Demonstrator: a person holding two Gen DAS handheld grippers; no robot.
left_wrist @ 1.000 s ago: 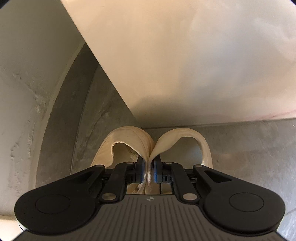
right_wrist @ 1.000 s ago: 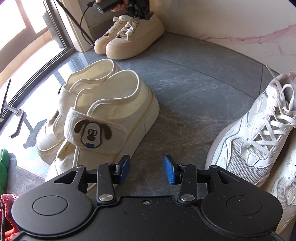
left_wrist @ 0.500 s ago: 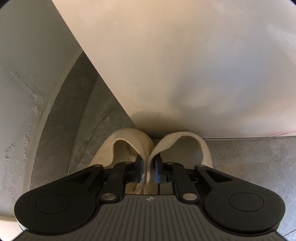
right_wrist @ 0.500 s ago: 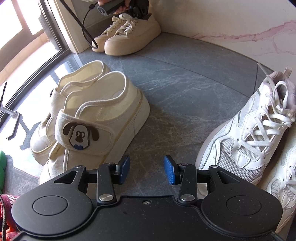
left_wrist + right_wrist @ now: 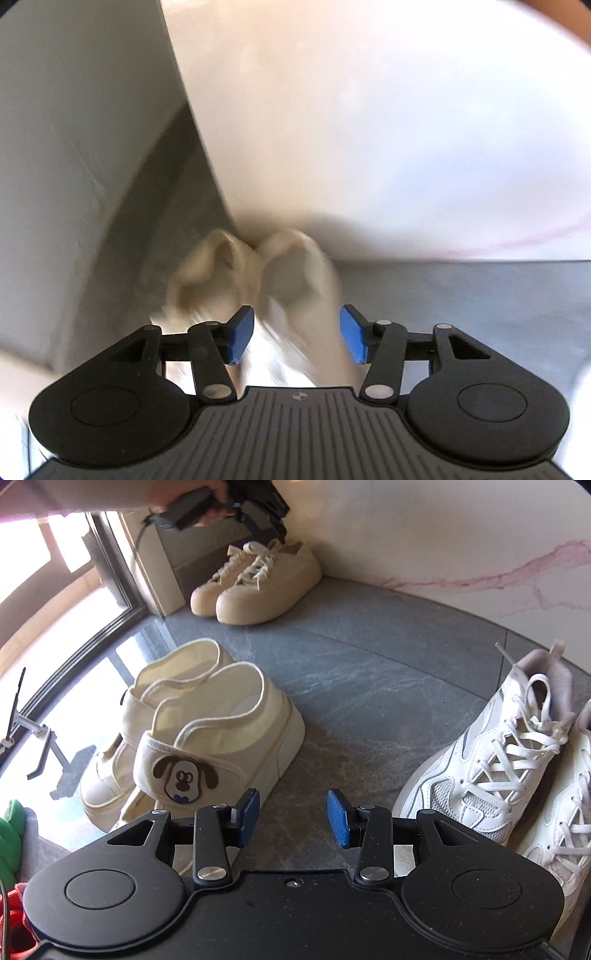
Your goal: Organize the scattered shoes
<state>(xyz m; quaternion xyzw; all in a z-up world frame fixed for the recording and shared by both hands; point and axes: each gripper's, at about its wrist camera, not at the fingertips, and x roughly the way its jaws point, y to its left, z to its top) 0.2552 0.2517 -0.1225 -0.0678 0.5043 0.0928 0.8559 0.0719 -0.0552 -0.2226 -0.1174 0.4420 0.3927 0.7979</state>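
Left gripper (image 5: 297, 334) fingers spreading, off the beige lace-up pair (image 5: 258, 583) parked in the wall corner. Right gripper (image 5: 291, 818) fingers spread, empty, over grey floor (image 5: 369, 672) between dog-patch shoes (image 5: 207, 738) and white sneakers (image 5: 517, 753).

The cream strap shoes (image 5: 207, 738) look like matt canvas with a cloth dog patch (image 5: 184, 777), the white sneakers (image 5: 498, 760) show mesh and smooth leather-like panels, the floor (image 5: 369, 672) is polished grey stone, and the wall (image 5: 443, 535) is glossy pink-veined marble.
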